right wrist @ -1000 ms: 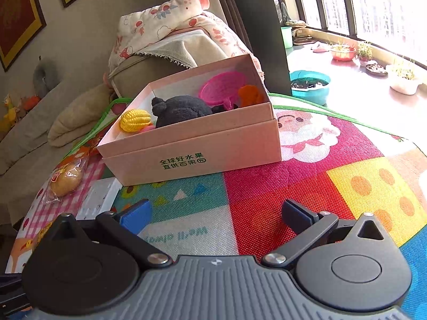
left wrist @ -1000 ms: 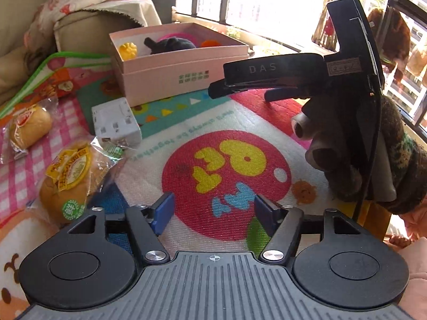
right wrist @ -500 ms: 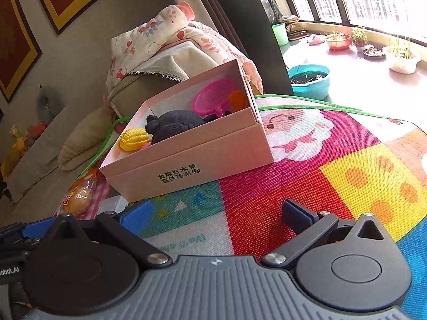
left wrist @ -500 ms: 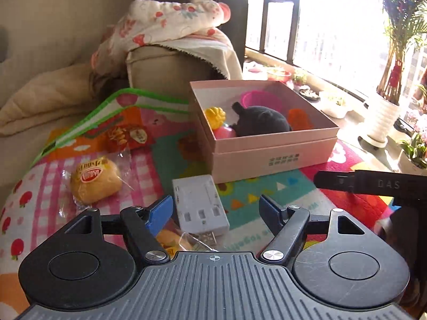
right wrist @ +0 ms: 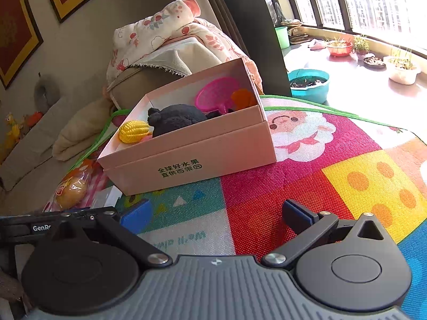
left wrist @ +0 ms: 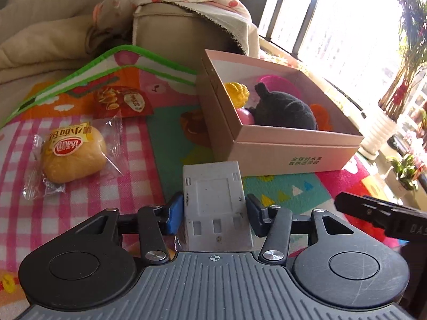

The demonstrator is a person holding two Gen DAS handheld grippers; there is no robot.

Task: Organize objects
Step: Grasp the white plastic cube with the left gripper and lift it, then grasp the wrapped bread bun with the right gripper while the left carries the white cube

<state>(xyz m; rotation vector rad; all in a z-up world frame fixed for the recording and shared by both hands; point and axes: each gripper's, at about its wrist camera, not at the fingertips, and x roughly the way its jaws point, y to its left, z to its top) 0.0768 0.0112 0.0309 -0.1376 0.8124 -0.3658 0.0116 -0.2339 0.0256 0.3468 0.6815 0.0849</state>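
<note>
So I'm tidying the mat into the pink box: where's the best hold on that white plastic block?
Across its two long side walls, coming from its near end. The white block lies flat, and the left hand-held gripper, whose jaws have just been closing, already straddles those parallel sides.

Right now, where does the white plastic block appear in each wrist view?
Left wrist: the white plastic block sits low in the centre, between the left gripper pads, in front of the pink box.
Right wrist: only a white corner shows at lower left, beside the wrapped bun.
Shared landmark: the pink box.
</note>
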